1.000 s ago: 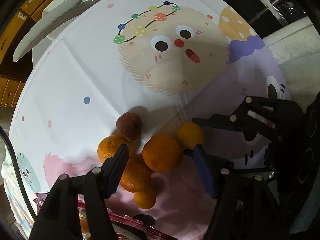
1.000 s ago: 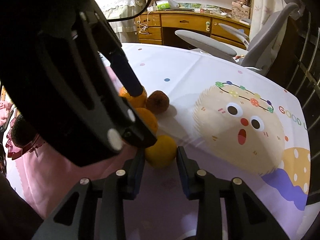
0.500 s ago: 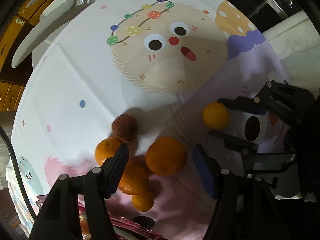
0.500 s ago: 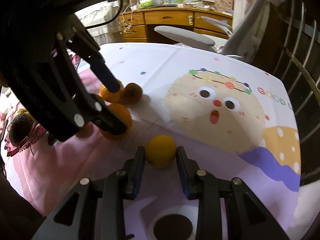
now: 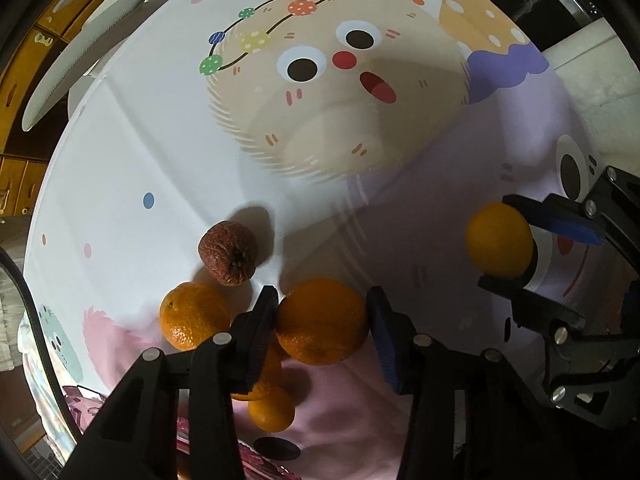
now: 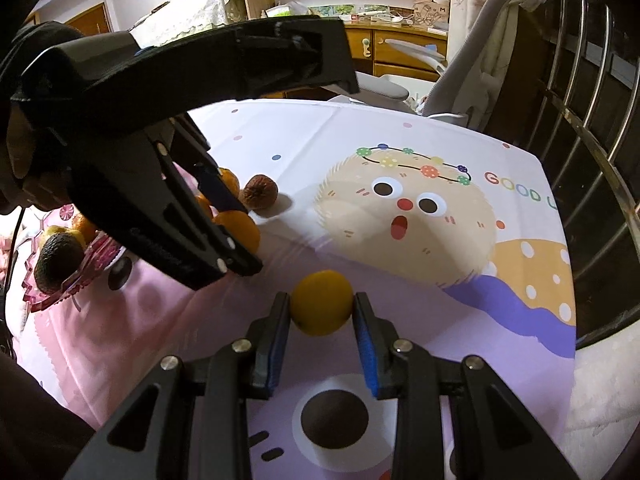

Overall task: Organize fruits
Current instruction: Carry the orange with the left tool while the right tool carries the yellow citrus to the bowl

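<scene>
Orange, round and large, the citrus fruit (image 5: pixel 322 322) sits pinched in the left gripper (image 5: pixel 320 320) beside the pile on the printed tablecloth (image 5: pixel 160 120). Right gripper (image 6: pixel 321 316) clamps a small yellow fruit (image 6: pixel 322 308); either smooth sphere could slip and roll.

Wooden dresser (image 6: pixel 404 50), metal railing (image 6: pixel 592 112)

Left gripper (image 5: pixel 322 322) fingers (image 5: pixel 260 326) clasp large orange (image 5: pixel 322 327).
</scene>
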The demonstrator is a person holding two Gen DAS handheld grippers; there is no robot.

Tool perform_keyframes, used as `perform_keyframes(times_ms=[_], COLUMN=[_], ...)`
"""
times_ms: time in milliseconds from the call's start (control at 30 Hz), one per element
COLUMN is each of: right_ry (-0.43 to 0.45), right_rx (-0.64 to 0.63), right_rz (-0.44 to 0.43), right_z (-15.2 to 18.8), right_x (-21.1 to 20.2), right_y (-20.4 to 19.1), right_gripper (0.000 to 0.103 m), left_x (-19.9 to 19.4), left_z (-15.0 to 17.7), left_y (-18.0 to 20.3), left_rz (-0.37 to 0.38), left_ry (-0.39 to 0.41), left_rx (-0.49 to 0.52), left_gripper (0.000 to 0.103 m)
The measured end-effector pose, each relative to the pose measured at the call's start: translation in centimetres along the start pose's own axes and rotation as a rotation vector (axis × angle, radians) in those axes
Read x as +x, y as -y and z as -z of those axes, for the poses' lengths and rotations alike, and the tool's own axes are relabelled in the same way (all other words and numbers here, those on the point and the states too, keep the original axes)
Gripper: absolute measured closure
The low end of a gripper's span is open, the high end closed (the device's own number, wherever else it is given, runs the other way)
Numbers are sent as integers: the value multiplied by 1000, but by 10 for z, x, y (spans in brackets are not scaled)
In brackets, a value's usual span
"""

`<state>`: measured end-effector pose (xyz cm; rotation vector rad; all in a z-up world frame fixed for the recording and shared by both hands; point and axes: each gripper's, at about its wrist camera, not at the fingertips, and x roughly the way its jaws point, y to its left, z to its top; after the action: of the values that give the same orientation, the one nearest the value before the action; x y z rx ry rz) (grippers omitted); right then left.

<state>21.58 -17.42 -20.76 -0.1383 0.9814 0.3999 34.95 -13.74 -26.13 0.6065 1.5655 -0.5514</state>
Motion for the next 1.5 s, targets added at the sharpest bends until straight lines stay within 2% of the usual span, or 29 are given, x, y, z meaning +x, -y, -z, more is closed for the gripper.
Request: perform_keyframes(times_ms=[267, 400, 633, 800, 967, 1133, 1500], right_ry=[-19, -5, -4, -13, -2, 16, 27], right_rx=[-8, 13, 46, 70, 67, 41, 28], right_rz=[6, 4, 16, 1, -29, -49, -56], right_z=[-5, -9, -16, -22, -30, -44, -64], right_x=[-5, -16, -37, -49, -62, -75, -91], right_y=[3, 3, -2, -12, -30, -58, -124], right_gripper=[71, 71, 71, 71, 71, 71, 71], left_x=[-33, -61, -118, -140, -168, -183, -202], left_z=[13, 19, 43, 78, 116, 155, 231], left_y=[10, 9, -9, -41, -65, -86, -126], left_rz=[-16, -19, 12, -1, -42, -52, -54], left_ry=[48, 90, 214, 269, 313, 347, 393], left_rx=[-39, -129, -307, -426, -493, -552, -588], left_gripper=[59, 59, 59, 59, 59, 59, 59])
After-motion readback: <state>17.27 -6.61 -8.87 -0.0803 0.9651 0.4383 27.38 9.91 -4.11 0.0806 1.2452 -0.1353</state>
